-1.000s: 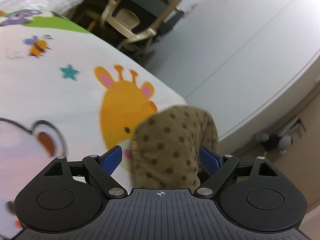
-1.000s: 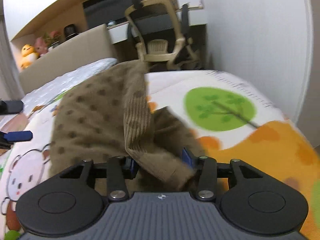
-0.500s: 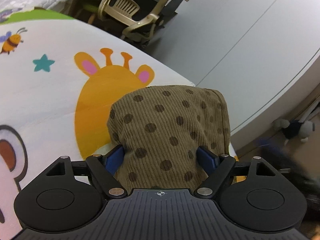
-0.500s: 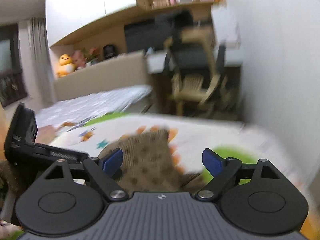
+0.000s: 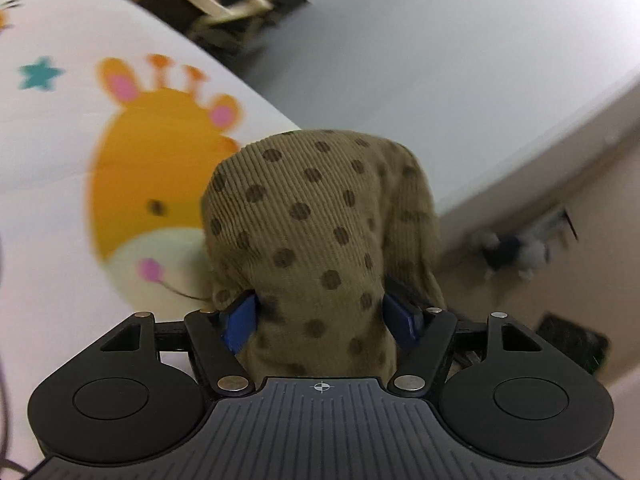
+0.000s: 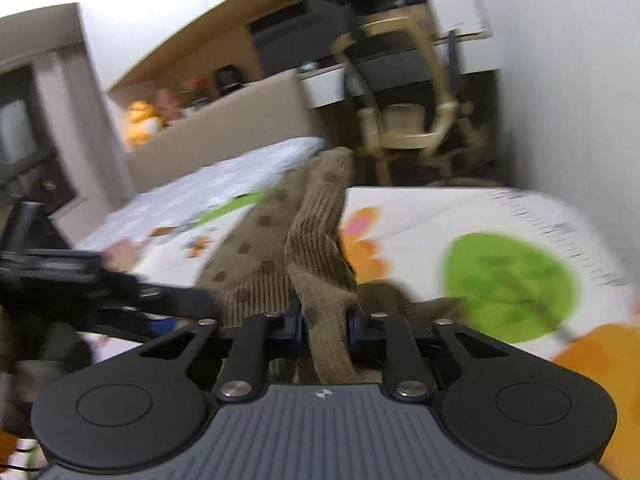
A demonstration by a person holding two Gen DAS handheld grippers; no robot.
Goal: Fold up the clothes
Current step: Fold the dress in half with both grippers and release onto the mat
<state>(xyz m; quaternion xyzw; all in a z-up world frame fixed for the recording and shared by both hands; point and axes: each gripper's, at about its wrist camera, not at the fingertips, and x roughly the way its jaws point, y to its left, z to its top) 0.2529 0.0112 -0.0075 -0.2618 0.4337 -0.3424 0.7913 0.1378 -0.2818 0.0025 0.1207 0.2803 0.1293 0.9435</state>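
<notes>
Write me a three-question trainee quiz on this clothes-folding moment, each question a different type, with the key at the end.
1. True or false: the right tongs are shut on a bunched part of the brown polka-dot corduroy garment.
2. Multiple choice: which animal is printed on the play mat just left of the garment in the left wrist view? A) elephant B) giraffe C) penguin
3. Fill in the blank: the garment's fabric sits between the two ____ pads of the left tongs.

Key: 1 true; 2 B; 3 blue
</notes>
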